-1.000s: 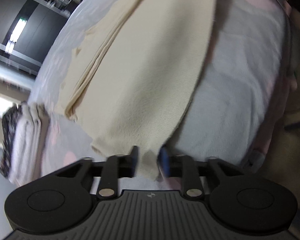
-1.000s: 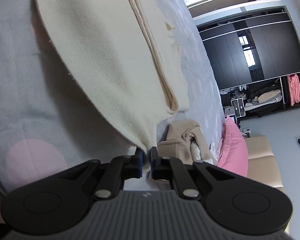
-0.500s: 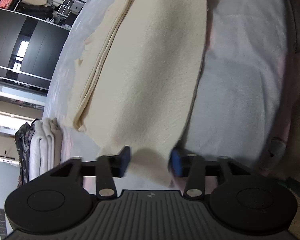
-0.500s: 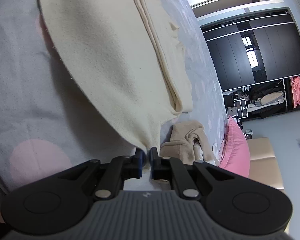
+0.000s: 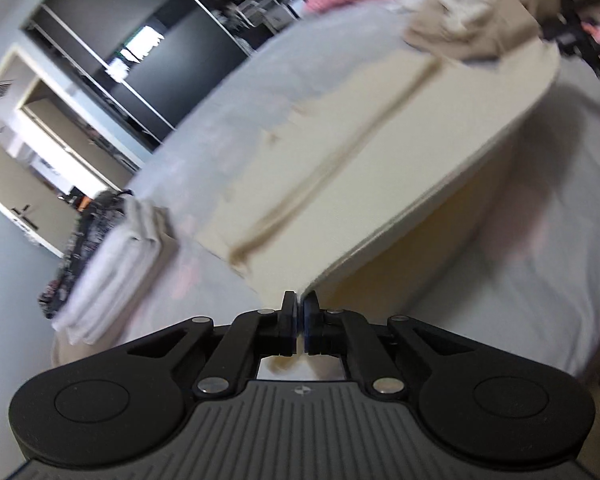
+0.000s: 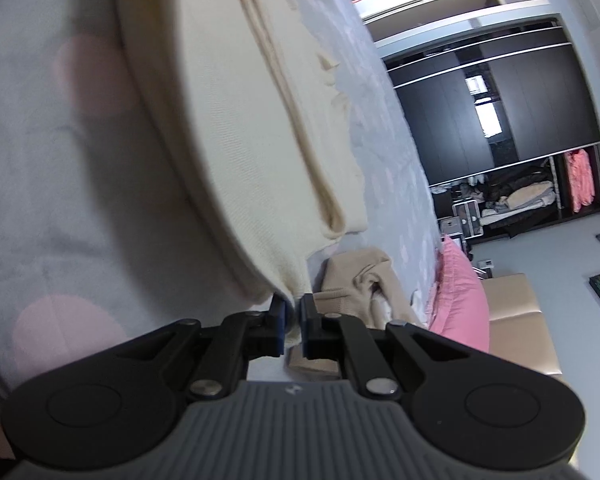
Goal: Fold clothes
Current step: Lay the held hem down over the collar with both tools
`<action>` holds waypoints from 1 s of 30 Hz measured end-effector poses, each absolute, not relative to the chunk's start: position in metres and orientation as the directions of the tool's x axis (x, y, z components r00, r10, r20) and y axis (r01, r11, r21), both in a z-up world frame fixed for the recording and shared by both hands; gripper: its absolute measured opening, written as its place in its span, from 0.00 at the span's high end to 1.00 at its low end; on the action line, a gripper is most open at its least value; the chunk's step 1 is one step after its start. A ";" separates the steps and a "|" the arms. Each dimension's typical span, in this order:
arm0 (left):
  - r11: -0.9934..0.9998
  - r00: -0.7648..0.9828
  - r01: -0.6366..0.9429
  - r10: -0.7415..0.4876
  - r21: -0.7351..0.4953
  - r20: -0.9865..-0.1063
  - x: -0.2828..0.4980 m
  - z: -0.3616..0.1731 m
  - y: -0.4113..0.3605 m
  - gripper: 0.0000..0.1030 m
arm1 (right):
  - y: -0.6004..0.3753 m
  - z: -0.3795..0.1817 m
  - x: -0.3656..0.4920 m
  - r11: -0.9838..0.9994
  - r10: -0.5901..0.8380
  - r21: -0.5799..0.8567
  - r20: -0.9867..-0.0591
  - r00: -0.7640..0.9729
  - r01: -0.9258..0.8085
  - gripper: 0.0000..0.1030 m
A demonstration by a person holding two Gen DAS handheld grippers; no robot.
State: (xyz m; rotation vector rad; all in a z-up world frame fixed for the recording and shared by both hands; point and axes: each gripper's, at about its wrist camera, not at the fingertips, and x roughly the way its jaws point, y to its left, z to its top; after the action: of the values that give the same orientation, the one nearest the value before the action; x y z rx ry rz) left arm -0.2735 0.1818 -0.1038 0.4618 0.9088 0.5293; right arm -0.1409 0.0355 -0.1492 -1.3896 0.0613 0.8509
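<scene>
A cream garment (image 5: 360, 168) lies spread on the grey bed cover (image 5: 520, 280), with a folded seam running along its length. My left gripper (image 5: 299, 312) is shut on one near corner of it and holds that corner lifted off the bed, so the edge curves up toward me. In the right wrist view the same cream garment (image 6: 228, 128) stretches away from me. My right gripper (image 6: 291, 312) is shut on its other near corner, also raised a little above the bed cover (image 6: 40, 200).
A stack of folded pale towels (image 5: 112, 264) sits at the bed's left edge beside a dark patterned cloth (image 5: 72, 256). A crumpled beige garment (image 6: 360, 280) and a pink pillow (image 6: 456, 292) lie farther along. Dark wardrobes (image 6: 500, 100) stand behind the bed.
My left gripper's jaws closed on the garment's corner, then rose and rolled, lifting the edge. The right gripper kept its grip and stayed put.
</scene>
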 end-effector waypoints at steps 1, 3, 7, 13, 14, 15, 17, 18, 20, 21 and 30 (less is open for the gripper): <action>0.775 0.512 -0.243 0.613 0.583 -0.602 -0.272 -0.099 0.183 0.99 | 0.037 -0.147 -0.140 -0.043 0.492 -0.835 -0.496 0.715 -0.549 0.93; 0.769 0.522 -0.262 0.621 0.582 -0.585 -0.268 -0.090 0.186 0.99 | 0.039 -0.142 -0.138 -0.011 0.503 -0.844 -0.468 0.727 -0.536 0.93; 0.767 0.534 -0.292 0.626 0.571 -0.568 -0.261 -0.075 0.200 0.99 | 0.046 -0.128 -0.132 0.068 0.527 -0.859 -0.402 0.749 -0.508 0.93; 0.767 0.550 -0.318 0.628 0.558 -0.550 -0.249 -0.050 0.231 0.99 | 0.064 -0.102 -0.117 0.176 0.554 -0.857 -0.320 0.768 -0.484 0.93; 0.769 0.553 -0.321 0.626 0.553 -0.549 -0.245 -0.046 0.236 0.99 | 0.067 -0.098 -0.114 0.186 0.557 -0.858 -0.310 0.770 -0.480 0.93; 0.771 0.557 -0.323 0.624 0.549 -0.549 -0.242 -0.042 0.242 0.99 | 0.071 -0.095 -0.111 0.196 0.560 -0.858 -0.299 0.772 -0.475 0.93; 0.774 0.563 -0.326 0.621 0.543 -0.546 -0.235 -0.035 0.251 0.99 | 0.078 -0.089 -0.105 0.212 0.563 -0.860 -0.281 0.777 -0.464 0.93; 0.774 0.566 -0.326 0.619 0.543 -0.544 -0.231 -0.033 0.256 0.99 | 0.083 -0.086 -0.101 0.219 0.565 -0.860 -0.274 0.778 -0.461 0.93; 0.770 0.571 -0.320 0.621 0.552 -0.536 -0.222 -0.030 0.264 0.99 | 0.091 -0.081 -0.092 0.229 0.566 -0.858 -0.266 0.780 -0.459 0.93; 0.769 0.574 -0.315 0.622 0.557 -0.533 -0.217 -0.029 0.268 0.99 | 0.095 -0.079 -0.088 0.234 0.567 -0.857 -0.263 0.781 -0.459 0.93; 0.762 0.569 -0.313 0.628 0.566 -0.531 -0.175 -0.027 0.316 0.99 | 0.140 -0.066 -0.047 0.231 0.580 -0.862 -0.249 0.775 -0.450 0.93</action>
State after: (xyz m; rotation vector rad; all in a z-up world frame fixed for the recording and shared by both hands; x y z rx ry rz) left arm -0.1749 0.3156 -0.0273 0.4405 0.7881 0.5736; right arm -0.0466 0.1395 -0.0659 -1.1342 -0.1335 0.7114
